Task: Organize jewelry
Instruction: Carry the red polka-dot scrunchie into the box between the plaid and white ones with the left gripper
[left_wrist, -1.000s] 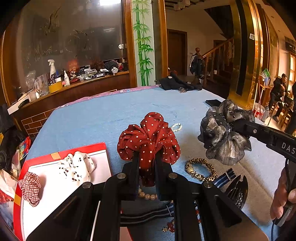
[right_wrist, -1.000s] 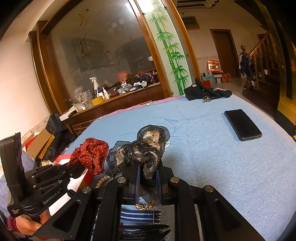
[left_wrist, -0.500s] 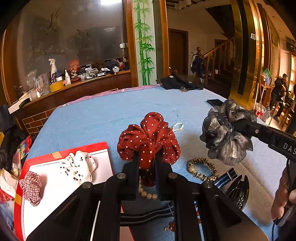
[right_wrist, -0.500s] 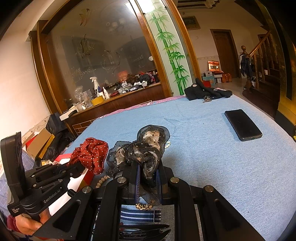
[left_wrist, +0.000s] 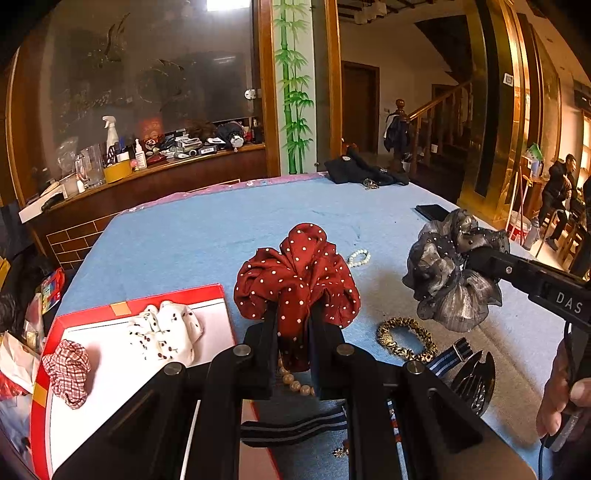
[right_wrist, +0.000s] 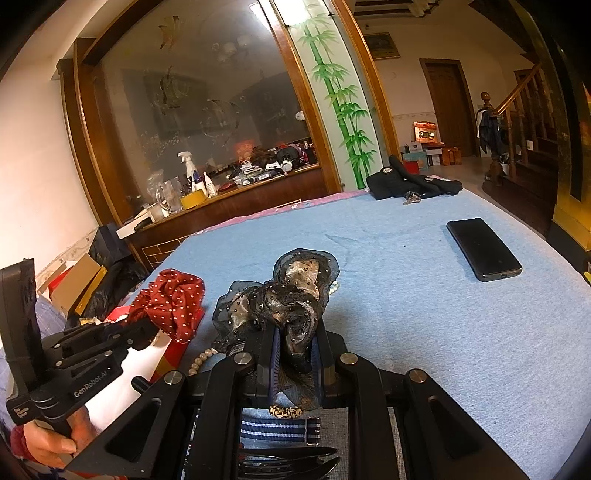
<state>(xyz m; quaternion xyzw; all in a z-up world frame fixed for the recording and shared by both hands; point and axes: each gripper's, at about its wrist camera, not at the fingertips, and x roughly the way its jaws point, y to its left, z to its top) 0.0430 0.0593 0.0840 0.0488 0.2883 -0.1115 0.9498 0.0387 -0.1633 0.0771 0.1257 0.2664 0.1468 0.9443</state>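
- Gripping a red polka-dot scrunchie (left_wrist: 297, 275), the left gripper (left_wrist: 293, 334) is held above the blue tablecloth (left_wrist: 207, 236), beside the red-rimmed tray (left_wrist: 214, 317).
- A grey gauze scrunchie (right_wrist: 284, 299) is clamped in the right gripper (right_wrist: 295, 349).
- 2 scrunchies (left_wrist: 162, 330) are seen lying on the tray.

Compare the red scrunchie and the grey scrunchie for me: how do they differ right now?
The red scrunchie is opaque dotted fabric; the grey scrunchie is sheer and shiny with tiny beads. Red is in the left tongs, beside the red tray; grey is in the right tongs, above the leopard hair tie. Both are pinched and lifted off the table.
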